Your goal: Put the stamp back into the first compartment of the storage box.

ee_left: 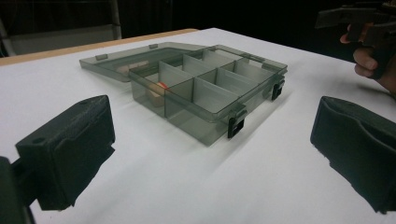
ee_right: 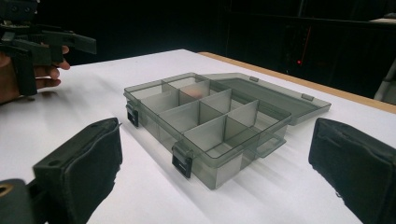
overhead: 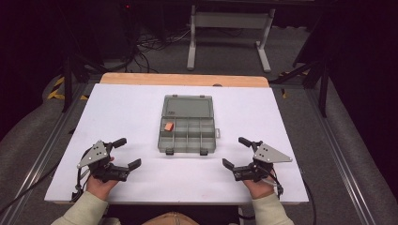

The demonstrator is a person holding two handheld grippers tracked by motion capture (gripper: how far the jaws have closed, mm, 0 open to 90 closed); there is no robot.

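A smoky translucent plastic organiser box (overhead: 187, 131), lid flat open, sits mid-table (overhead: 117, 108). A small orange block (overhead: 168, 126) occupies its far-left compartment. Left gripper (overhead: 127, 152) and right gripper (overhead: 235, 152) flank it, jaws spread, empty. Gripper views reveal black latches (ee_left: 236, 125).

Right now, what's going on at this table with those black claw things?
A person sits at a white table holding a gripper in each hand. The left gripper and right gripper are both open and hold nothing, resting either side of a grey compartment box. Its lid lies open, and a small orange block sits in a far-left compartment.
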